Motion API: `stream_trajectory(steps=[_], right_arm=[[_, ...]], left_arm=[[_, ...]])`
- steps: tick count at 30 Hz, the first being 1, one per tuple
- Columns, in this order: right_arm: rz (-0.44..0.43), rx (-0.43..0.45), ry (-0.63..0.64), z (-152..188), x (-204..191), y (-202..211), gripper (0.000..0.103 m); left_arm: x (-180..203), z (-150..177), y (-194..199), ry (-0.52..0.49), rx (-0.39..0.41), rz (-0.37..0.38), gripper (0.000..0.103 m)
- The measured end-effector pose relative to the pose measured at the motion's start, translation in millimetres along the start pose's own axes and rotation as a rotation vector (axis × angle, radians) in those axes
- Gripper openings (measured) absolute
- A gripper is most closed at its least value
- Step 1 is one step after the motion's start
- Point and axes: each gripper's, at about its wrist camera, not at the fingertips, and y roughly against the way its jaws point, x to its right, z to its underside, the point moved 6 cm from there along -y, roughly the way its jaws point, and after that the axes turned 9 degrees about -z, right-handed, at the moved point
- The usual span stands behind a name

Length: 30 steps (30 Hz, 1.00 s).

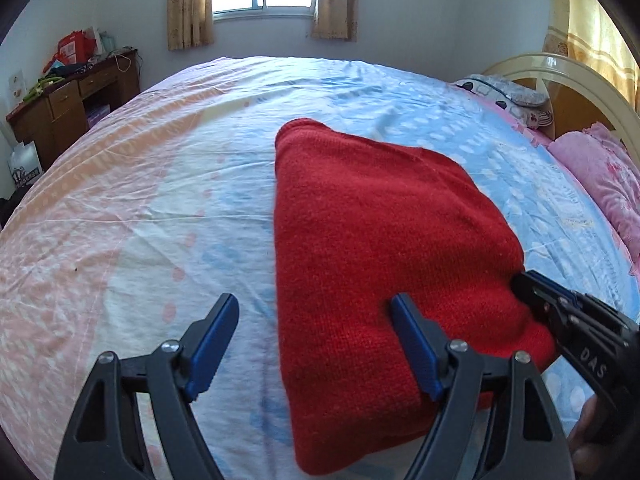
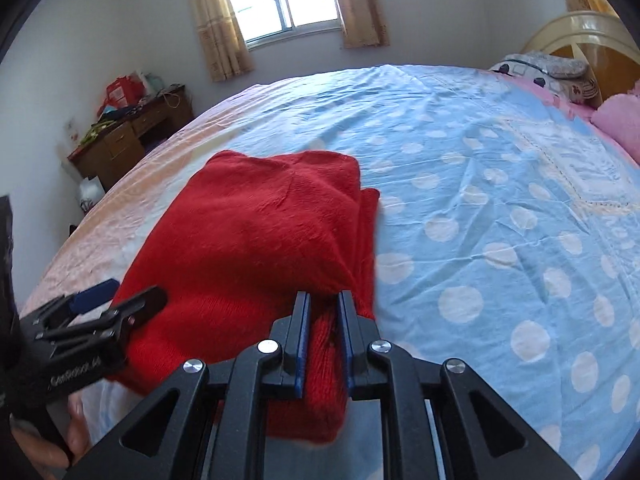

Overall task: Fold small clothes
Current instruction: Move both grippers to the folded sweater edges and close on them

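Observation:
A folded red knitted sweater (image 1: 380,248) lies on the bed; it also shows in the right wrist view (image 2: 256,236). My left gripper (image 1: 316,308) is open, its jaws wide apart over the sweater's near left edge, one finger over the sheet and one over the knit. It appears at the left of the right wrist view (image 2: 116,296). My right gripper (image 2: 324,304) is shut on a bunched fold at the sweater's near right edge. It shows at the right of the left wrist view (image 1: 520,280).
The bed sheet (image 2: 500,220) is blue with white dots, turning peach toward the left (image 1: 100,200). Pink pillows (image 1: 600,176) and a headboard (image 1: 560,80) lie at the right. A wooden desk (image 1: 68,108) with clutter stands by the far left wall.

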Motion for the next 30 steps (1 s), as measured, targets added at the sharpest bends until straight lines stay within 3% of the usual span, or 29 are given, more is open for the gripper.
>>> stream_trajectory(steps=[4,8,12,17,19,23,26,30], right_arm=[[-0.042,0.003,0.030,3.6,-6.1,9.7,0.016],[-0.101,-0.007,0.042,-0.2,-5.0,26.7,0.033],[-0.076,0.103,0.030,-37.4,15.7,44.9,0.034],[-0.103,0.020,0.023,-71.9,26.7,-4.2,0.034],[-0.127,-0.034,0.037,-76.0,23.6,-32.1,0.034],[-0.086,-0.161,0.035,-71.6,33.6,-88.4,0.035],[-0.162,-0.143,-0.100,-76.2,48.7,-97.0,0.037],[-0.169,-0.068,-0.110,-76.9,47.0,-73.8,0.040]], left_arm=[[-5.0,-1.0,2.5,0.006,-0.021,0.023,0.082],[-10.3,-7.1,7.1,0.001,-0.043,0.065,0.084],[-10.7,-25.0,8.3,-0.003,-0.025,0.092,0.084],[-1.7,-50.9,-12.9,-0.026,-0.016,0.057,0.084],[3.5,-53.3,-28.0,-0.034,-0.045,0.060,0.084],[9.1,-43.9,-46.8,-0.048,-0.077,0.055,0.085],[5.4,-41.3,-47.2,-0.035,-0.055,0.041,0.093],[0.2,-43.0,-50.1,-0.020,-0.080,0.069,0.097]])
